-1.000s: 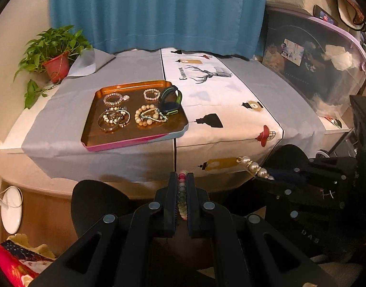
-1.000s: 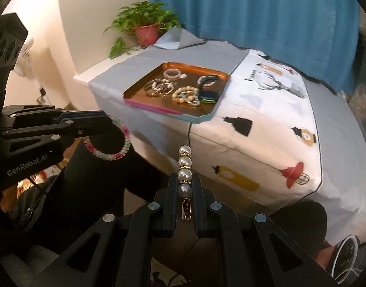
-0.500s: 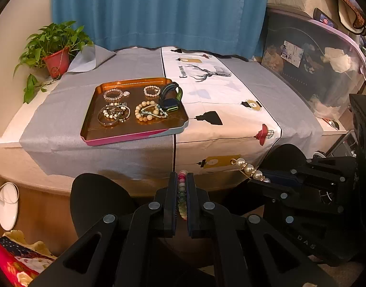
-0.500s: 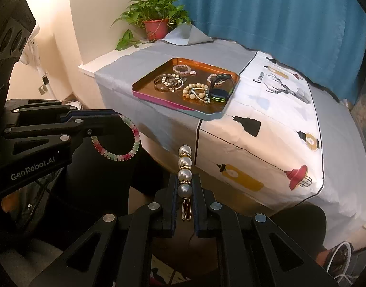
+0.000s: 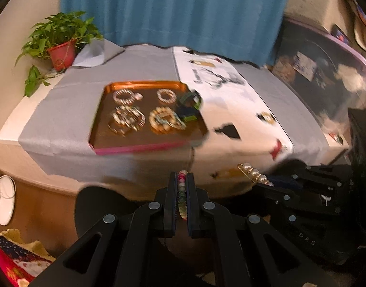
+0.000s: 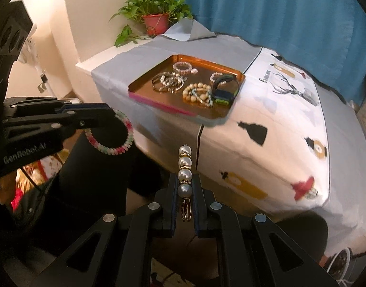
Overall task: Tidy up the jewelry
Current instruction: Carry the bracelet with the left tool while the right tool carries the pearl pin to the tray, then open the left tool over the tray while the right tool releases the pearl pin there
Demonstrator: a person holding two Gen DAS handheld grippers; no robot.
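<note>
Two handheld grippers hover short of a cloth-draped worktop, each clamped on a piece of jewelry. The left gripper is closed on a pink, white and green beaded bracelet, which in the right wrist view hangs as a full ring from its fingertips, off the worktop's near edge. The right gripper is closed on a pearl hair clip; its lowest pearl sits between the fingers, three more pearls stand upright above them, and a gold wire loop shows below. In the left wrist view the same clip juts out from the right gripper at lower right.

An orange tray with a pink front edge rests on the grey part of the cloth, well ahead of both grippers. It holds several bracelets: a pale beaded one with a charm at the back, a tangle of bangles at left, a chunky cream bead bracelet in front, and a dark band with green trim at right. A potted plant in a red pot stands at the far corner before a blue curtain. The left wrist view is blurred.
</note>
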